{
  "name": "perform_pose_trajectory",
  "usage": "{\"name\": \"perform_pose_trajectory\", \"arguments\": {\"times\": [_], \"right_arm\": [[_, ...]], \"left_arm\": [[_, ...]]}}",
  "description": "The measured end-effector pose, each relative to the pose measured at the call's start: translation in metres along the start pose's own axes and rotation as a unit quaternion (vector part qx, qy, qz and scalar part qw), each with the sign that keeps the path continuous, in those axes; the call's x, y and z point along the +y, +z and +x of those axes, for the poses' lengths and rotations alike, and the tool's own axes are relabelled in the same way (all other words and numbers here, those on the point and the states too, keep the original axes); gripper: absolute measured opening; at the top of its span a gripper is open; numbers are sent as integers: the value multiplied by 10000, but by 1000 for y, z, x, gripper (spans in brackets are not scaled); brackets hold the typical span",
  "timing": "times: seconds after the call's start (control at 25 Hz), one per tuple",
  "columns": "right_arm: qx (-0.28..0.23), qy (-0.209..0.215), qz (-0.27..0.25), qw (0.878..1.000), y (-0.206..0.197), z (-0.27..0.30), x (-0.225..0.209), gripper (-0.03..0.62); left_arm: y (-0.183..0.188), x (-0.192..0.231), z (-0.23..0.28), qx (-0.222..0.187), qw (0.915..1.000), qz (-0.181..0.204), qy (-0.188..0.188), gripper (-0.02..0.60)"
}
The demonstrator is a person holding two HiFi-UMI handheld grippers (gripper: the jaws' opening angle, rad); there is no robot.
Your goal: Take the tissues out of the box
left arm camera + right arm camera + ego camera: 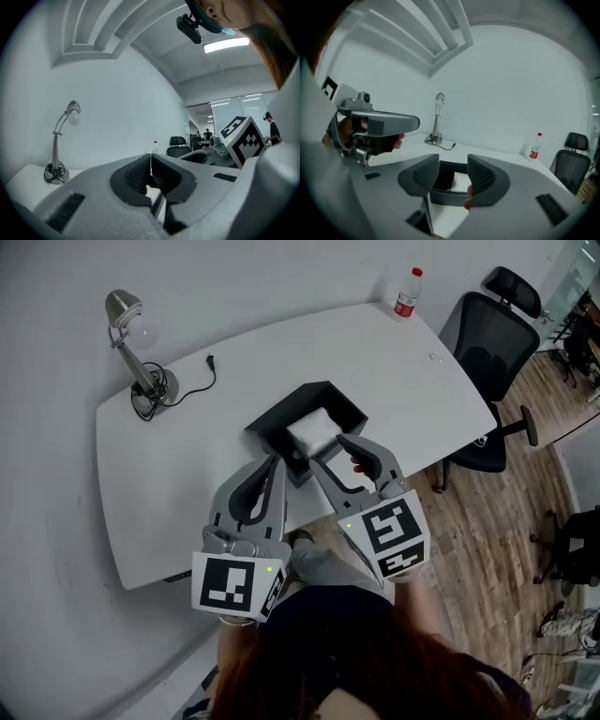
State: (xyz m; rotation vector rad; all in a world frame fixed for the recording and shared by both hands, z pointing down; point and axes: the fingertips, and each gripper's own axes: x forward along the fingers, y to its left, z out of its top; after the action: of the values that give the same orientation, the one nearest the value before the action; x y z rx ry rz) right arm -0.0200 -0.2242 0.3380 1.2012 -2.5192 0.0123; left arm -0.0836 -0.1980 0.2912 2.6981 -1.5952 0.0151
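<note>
The box [349, 406] is sitting open side up near the front edge of the white tabletop [187, 456], skewed so that one corner is pointing toward the person. It is dark, matte and straight-walled, and I cannot tell which way its long axis runs. A flat white stack of tissues [314, 432] is lying inside.

The right tool [337, 454] is hovering at the box's near wall, its ribbed dark pads standing apart and gripping nothing. The left tool [274, 470] is waiting just beside the box, clenched with its pads meeting on nothing.
</note>
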Motion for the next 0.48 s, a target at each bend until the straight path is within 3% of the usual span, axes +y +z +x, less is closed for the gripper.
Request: {"name": "perform_pose_trajectory", "arguments": {"times": [0.48], "right_arm": [[639, 143, -83, 9978, -32, 43, -13, 241]], "left_arm": [[-18, 20, 27, 213, 9996, -166, 36, 26]]}}
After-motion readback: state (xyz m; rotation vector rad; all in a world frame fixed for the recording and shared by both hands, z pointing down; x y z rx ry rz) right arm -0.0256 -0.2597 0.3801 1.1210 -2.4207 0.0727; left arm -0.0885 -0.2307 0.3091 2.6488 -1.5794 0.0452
